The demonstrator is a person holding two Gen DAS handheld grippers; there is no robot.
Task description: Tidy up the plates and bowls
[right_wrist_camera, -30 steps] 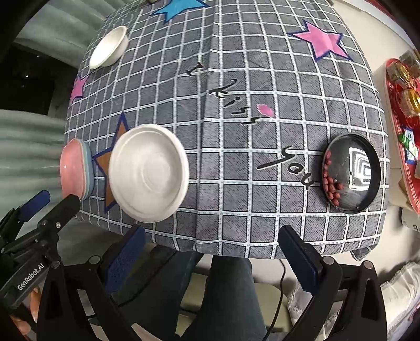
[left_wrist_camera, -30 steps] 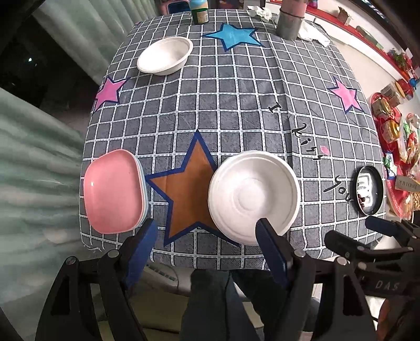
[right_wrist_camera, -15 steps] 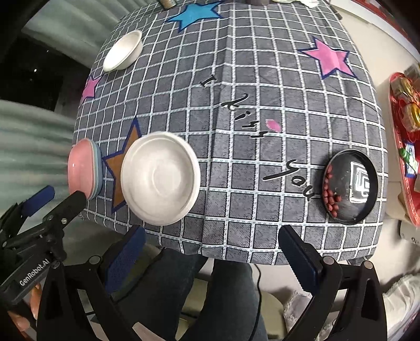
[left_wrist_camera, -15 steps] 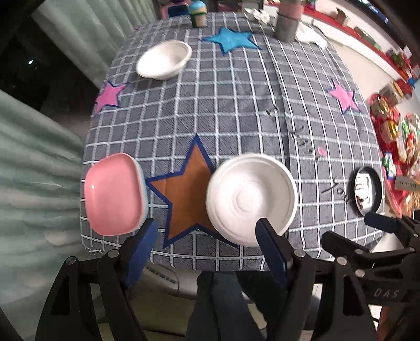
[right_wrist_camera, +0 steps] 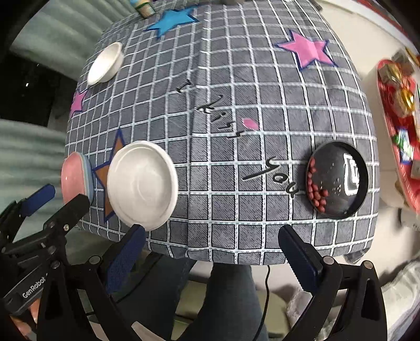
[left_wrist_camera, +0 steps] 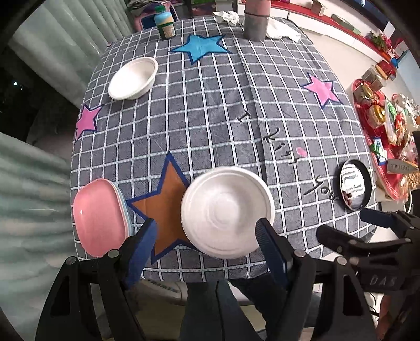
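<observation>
left wrist view is showing the left tool [left_wrist_camera: 206,236] hanging just off the near edge of the worktop [left_wrist_camera: 210,110], its blue-padded fingers [left_wrist_camera: 141,244] standing wide apart with nothing between them. a white plate [left_wrist_camera: 227,211] is lying near that edge, partly covering an orange star [left_wrist_camera: 164,202] printed on the grey checked cloth. just to its left, apart from it, a pink plate [left_wrist_camera: 101,216] is sitting on top of a light blue one whose rim is peeking out along the right side. a white bowl [left_wrist_camera: 132,78] is resting well away at the far left of the worktop, near a pink star. at the far edge a small jar [left_wrist_camera: 165,25] and a grey cylinder [left_wrist_camera: 256,25] are standing upright. a black dish [left_wrist_camera: 354,185] is lying at the right edge.

right wrist view is showing the right tool [right_wrist_camera: 211,244] also gaping wide and carrying nothing, hovering off the near edge between the white plate [right_wrist_camera: 143,185] and the black dish [right_wrist_camera: 337,179], which is holding a cluster of small red pieces along its left side. the left tool [right_wrist_camera: 56,203] is appearing at lower left beside the pink plate [right_wrist_camera: 74,177]. the white bowl [right_wrist_camera: 106,64] is sitting far off at upper left.
</observation>
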